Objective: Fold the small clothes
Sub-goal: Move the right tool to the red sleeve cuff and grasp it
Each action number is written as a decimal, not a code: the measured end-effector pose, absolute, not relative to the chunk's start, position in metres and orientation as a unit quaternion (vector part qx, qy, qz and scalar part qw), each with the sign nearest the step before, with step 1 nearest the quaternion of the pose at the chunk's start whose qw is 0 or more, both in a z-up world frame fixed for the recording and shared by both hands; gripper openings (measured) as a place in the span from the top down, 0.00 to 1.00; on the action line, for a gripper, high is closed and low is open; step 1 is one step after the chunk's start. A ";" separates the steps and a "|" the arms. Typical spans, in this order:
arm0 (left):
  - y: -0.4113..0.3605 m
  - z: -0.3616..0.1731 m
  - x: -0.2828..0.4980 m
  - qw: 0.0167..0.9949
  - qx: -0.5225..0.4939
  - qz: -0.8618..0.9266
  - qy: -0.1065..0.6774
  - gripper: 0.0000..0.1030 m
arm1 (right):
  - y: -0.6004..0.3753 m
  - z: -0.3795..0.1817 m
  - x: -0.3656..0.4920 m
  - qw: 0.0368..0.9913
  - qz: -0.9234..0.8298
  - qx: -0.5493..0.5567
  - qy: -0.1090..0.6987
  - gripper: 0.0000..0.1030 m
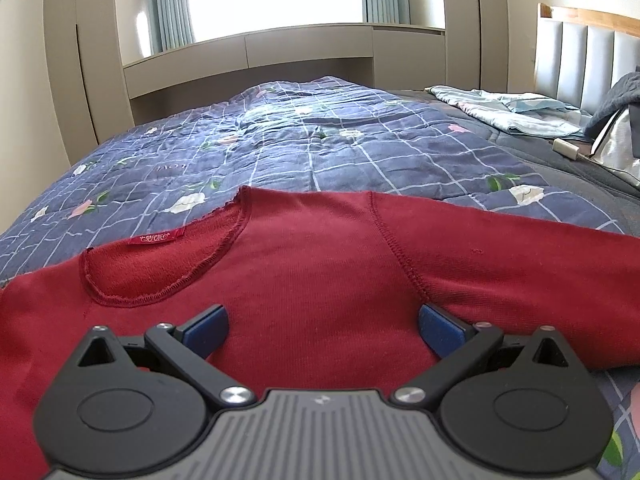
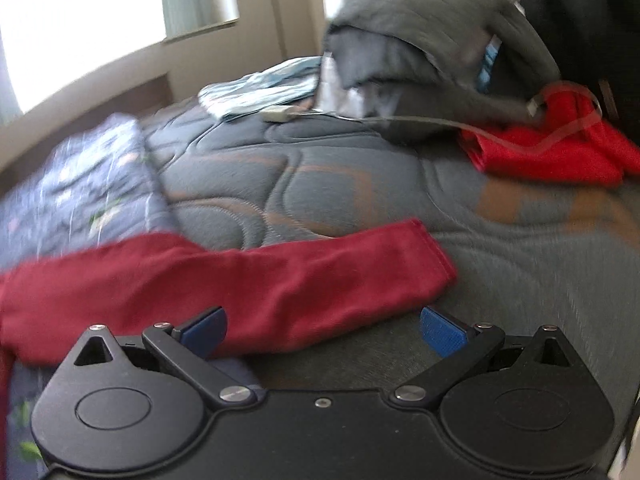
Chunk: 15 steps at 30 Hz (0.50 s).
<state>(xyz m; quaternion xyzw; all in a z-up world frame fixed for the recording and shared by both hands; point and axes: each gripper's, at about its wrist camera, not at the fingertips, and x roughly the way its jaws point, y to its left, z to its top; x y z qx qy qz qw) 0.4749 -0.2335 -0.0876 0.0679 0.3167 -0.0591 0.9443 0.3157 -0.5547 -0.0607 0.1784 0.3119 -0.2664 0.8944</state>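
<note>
A dark red long-sleeved top [image 1: 320,264] lies flat on the bed, its neckline [image 1: 160,268] with a red label to the left and one sleeve running off to the right. My left gripper [image 1: 323,330] is open and empty, low over the chest of the top. In the right wrist view the sleeve [image 2: 280,276] stretches out across the grey mattress, its cuff [image 2: 434,248] to the right. My right gripper [image 2: 323,330] is open and empty, just in front of the sleeve. This view is blurred.
A blue floral quilt [image 1: 280,148] covers the far part of the bed. A grey mattress [image 2: 360,184] lies bare at the right. A bright red garment [image 2: 552,148], a grey heap [image 2: 420,40], a light blue cloth [image 1: 516,112] and a cable lie near the headboard [image 1: 588,60].
</note>
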 end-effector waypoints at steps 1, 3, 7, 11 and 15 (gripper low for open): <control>-0.234 -0.088 0.475 0.944 0.068 -0.059 0.317 0.00 | -0.560 -0.062 0.313 0.890 -0.269 0.200 0.309 0.00; -0.234 -0.087 0.475 0.944 0.067 -0.059 0.317 0.00 | -0.571 -0.066 0.310 0.878 -0.279 0.242 0.305 0.00; -0.234 -0.088 0.475 0.944 0.066 -0.059 0.316 0.00 | -0.580 -0.072 0.313 0.864 -0.303 0.268 0.300 0.00; -0.233 -0.088 0.475 0.945 0.064 -0.060 0.316 0.00 | -0.581 -0.073 0.320 0.856 -0.322 0.277 0.295 0.00; -0.233 -0.088 0.475 0.945 0.064 -0.060 0.316 0.00 | -0.583 -0.076 0.314 0.851 -0.340 0.309 0.255 0.03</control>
